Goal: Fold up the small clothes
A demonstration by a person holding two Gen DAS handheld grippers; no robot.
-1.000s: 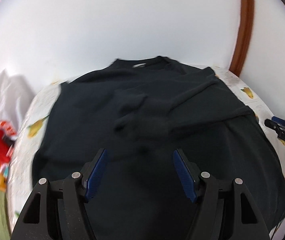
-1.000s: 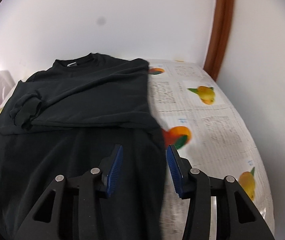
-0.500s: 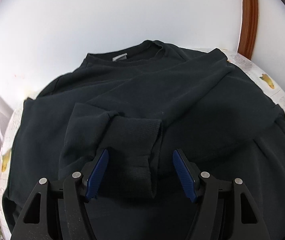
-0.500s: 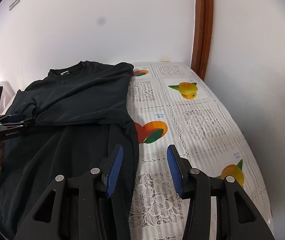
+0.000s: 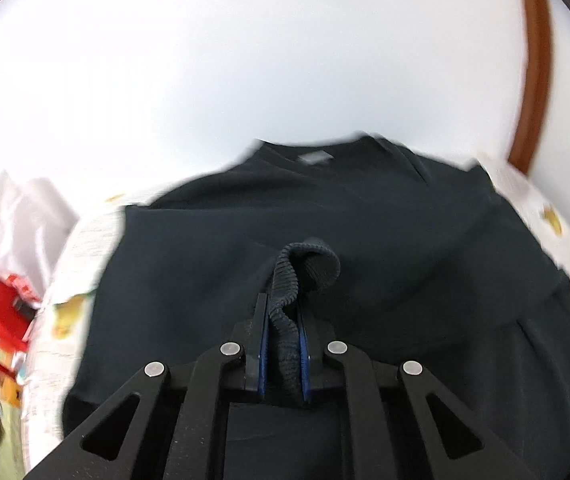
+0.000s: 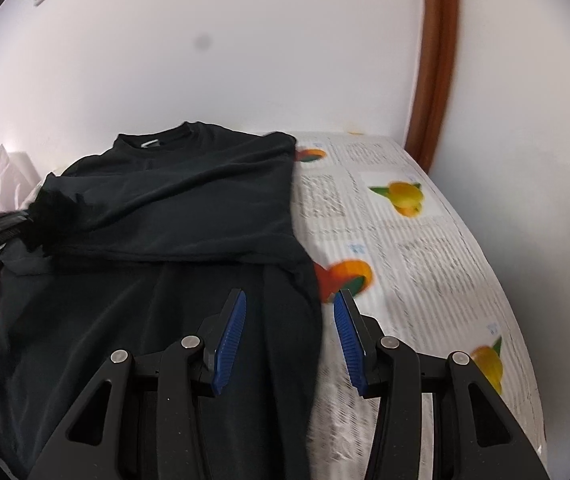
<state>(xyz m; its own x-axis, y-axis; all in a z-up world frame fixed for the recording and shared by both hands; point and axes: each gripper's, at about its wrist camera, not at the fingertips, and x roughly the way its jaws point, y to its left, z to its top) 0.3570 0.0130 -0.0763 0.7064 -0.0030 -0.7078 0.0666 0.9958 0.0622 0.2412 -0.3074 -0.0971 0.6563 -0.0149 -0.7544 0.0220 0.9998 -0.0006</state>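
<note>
Right then, the left gripper [image 5: 283, 322] was pinched tight on the ribbed cuff [image 5: 285, 280] of the dark long-sleeved sweater [image 5: 365, 220]. Its blue pads [image 5: 262, 344] pressed the cuff from both sides, and the cuff poked up between them in a little curl.

That sweater lay spread on a table covered by a white lace cloth with orange and lemon pictures [image 6: 405, 240]. Its neck with a small white tag [image 5: 315, 157] pointed to the far white wall [image 5: 285, 60]. One sleeve was folded across the chest.

From the right wrist view, the left gripper [image 6: 5, 226] was at the left side of the sweater [image 6: 189, 208], holding the sleeve end up off the cloth.

The right gripper [image 6: 289, 336] was wide open and held nothing. It hung over the sweater's right edge, with one blue pad [image 6: 229, 340] above the dark cloth and the other above the lace.

A brown wooden door frame [image 6: 437, 60] stood up by the far corner. Some white and red bags [image 5: 1, 248] sat past the table's left side, too blurry to make out.
</note>
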